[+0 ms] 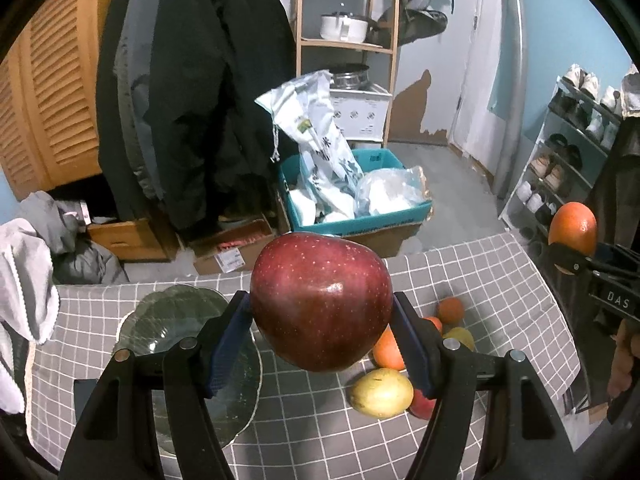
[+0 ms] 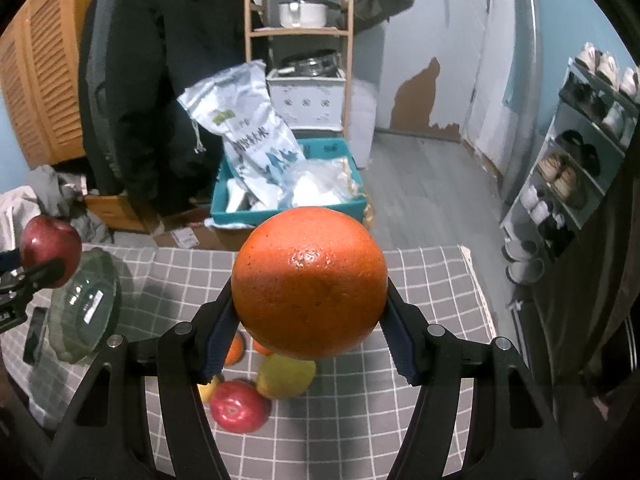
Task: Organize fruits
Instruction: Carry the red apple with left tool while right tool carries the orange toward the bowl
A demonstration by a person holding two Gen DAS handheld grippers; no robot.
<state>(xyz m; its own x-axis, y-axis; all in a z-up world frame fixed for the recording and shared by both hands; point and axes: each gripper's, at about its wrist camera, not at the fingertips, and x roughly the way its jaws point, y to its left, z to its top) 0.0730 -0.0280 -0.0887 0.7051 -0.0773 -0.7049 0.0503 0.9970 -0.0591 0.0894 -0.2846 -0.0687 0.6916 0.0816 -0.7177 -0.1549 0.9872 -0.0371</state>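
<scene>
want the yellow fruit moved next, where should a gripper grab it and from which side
Grip the yellow fruit across its narrow middle, coming from above: it lies on its side on the checked cloth, and a red fruit touches its right end.

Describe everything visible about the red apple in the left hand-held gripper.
The red apple is large, dark red and glossy, speckled with fine pale dots and showing a bright highlight on its skin. It looks whole and unbruised on the sides in view. It is clamped at its widest part between the blue pads of the left hand-held gripper, one pad on each side, and held in the air above the grey checked tablecloth. Nothing else touches it. In the right wrist view it sits above the glass plate.
</scene>
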